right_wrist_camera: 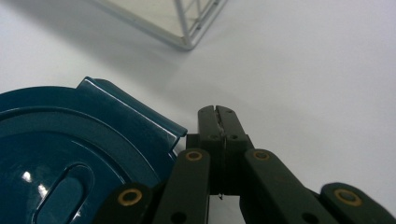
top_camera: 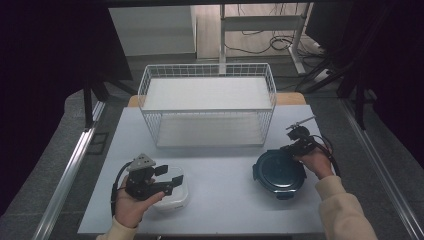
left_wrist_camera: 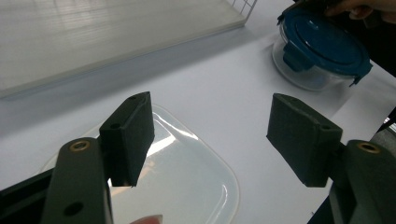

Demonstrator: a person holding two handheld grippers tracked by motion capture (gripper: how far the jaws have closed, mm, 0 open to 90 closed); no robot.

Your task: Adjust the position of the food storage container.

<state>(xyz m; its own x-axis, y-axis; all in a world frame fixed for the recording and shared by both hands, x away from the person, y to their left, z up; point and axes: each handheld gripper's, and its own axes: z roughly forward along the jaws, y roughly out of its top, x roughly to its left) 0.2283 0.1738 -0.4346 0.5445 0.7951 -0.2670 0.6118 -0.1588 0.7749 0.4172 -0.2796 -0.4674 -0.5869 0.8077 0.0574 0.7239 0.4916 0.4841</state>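
A round glass container with a dark blue clip lid (top_camera: pixel 279 171) stands on the white table (top_camera: pixel 225 200) at the right. My right gripper (top_camera: pixel 296 142) sits at its far right rim, shut with nothing between the jaws. In the right gripper view the closed tips (right_wrist_camera: pixel 218 113) lie just beside one of the blue lid's (right_wrist_camera: pixel 70 154) latch tabs, over bare table. At the left, a square clear container with a translucent lid (top_camera: pixel 172 196) rests near the front edge. My left gripper (top_camera: pixel 170 180) hovers over it, open; its pads (left_wrist_camera: pixel 133 135) straddle the lid (left_wrist_camera: pixel 187 182) without touching it.
A white wire basket (top_camera: pixel 207 107) with a pale floor stands at the back middle of the table; its corner (right_wrist_camera: pixel 187 32) shows ahead of the right gripper. The blue-lidded container (left_wrist_camera: pixel 322 46) appears far off in the left gripper view. Table edges run close to both hands.
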